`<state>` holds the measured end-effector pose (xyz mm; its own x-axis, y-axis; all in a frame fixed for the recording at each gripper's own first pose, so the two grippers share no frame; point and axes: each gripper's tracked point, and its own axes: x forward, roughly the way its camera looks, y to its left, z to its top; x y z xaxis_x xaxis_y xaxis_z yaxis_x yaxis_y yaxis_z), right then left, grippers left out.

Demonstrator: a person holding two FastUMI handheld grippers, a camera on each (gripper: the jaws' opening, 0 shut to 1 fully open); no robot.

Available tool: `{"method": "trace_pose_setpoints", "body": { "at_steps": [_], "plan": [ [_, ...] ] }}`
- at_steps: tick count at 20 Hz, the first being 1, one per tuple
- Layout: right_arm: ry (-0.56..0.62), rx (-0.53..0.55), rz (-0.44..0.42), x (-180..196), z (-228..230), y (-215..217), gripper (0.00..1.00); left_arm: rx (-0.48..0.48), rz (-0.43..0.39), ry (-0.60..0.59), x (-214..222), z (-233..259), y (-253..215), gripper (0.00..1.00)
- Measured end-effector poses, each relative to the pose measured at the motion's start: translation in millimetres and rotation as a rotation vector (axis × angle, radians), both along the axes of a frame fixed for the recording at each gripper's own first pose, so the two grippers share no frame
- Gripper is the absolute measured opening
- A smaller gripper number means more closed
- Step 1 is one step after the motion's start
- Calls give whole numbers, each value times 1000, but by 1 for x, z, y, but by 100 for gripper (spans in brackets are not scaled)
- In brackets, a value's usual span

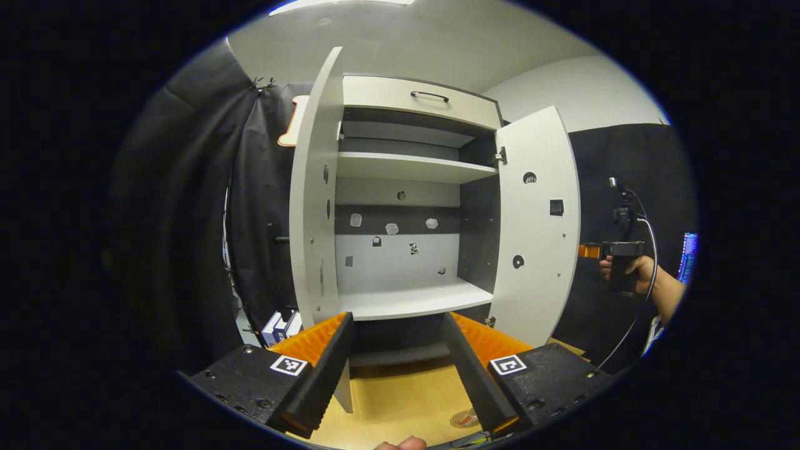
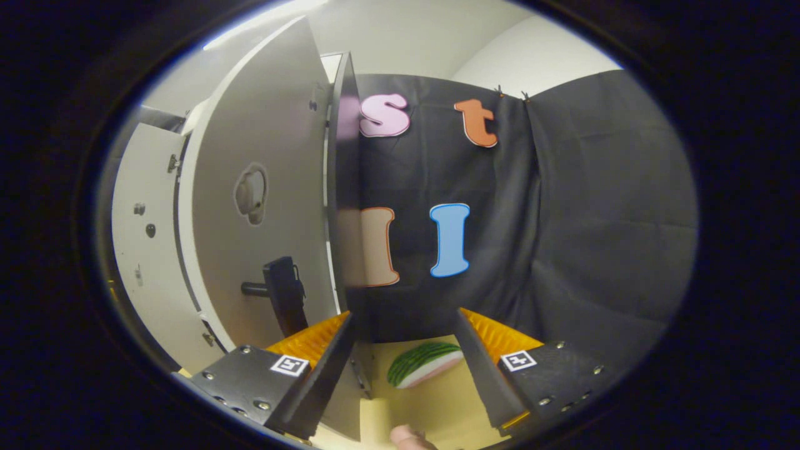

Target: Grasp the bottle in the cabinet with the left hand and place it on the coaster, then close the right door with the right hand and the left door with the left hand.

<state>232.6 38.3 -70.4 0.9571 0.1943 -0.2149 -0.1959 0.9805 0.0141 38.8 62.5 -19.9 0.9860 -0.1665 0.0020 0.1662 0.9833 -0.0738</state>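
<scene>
1. Left gripper (image 1: 400,369) stood wide and empty at frame bottom, facing the open cabinet (image 1: 406,187) at centre.
2. Shelves looked bare; no bottle could be made out in there. Coaster (image 1: 465,417) was partly seen at lower right on the surface (image 1: 400,394), by the right finger; whether the bottle stood on it could not be told.
3. Judgement: bottle step probably done, door closing in hand.
4. Right gripper (image 2: 406,369) was wide and empty too, its left finger close by the right door (image 2: 262,206), whose edge ran down frame centre; door handle (image 2: 278,290) at lower left.
5. In the left gripper view, the right door (image 1: 534,225) stood swung out at right, with a hand (image 1: 631,269) holding the other gripper beyond it.
6. Next move probably calls for a push on the door's outer face, swinging it shut.
7. Left door (image 1: 312,200) stood open at centre left; room before the cabinet looked free. A striped slice (image 2: 425,364) lay between the right gripper's fingers on the surface.
</scene>
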Motion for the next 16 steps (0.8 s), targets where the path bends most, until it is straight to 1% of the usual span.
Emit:
{"method": "trace_pose_setpoints", "body": {
  "at_steps": [3, 4, 5, 7, 8, 9, 10, 13, 15, 16],
  "plan": [
    [-4, -18, -2, -3, 1, 6, 96, 16, 13, -27, -2, 1, 1, 91],
    [-2, -25, 0, -3, 2, 9, 100, 10, 20, -38, -2, 4, 2, 91],
    [0, -20, 8, -6, 0, 14, 96, 3, 14, -33, -6, 2, -2, 90],
    [9, -1, 44, -12, -1, 33, 96, -18, -2, -18, -11, -3, -5, 91],
    [11, 5, 59, -15, -2, 41, 92, -31, -18, -12, -11, -6, -8, 91],
    [7, 4, 69, -18, -2, 49, 92, -39, -27, -4, -9, -9, -11, 91],
    [0, 2, 73, -20, -1, 56, 92, -43, -34, 16, -6, -15, -14, 89],
    [-11, 19, 63, -25, -1, 71, 92, -43, -65, 15, 16, -19, -21, 91],
    [-18, 34, 53, -26, -1, 77, 100, -23, -93, 10, 24, -22, -27, 91],
    [-20, 40, 46, -27, -2, 77, 96, -1, -100, 11, 26, -25, -28, 91]
  ]
}}
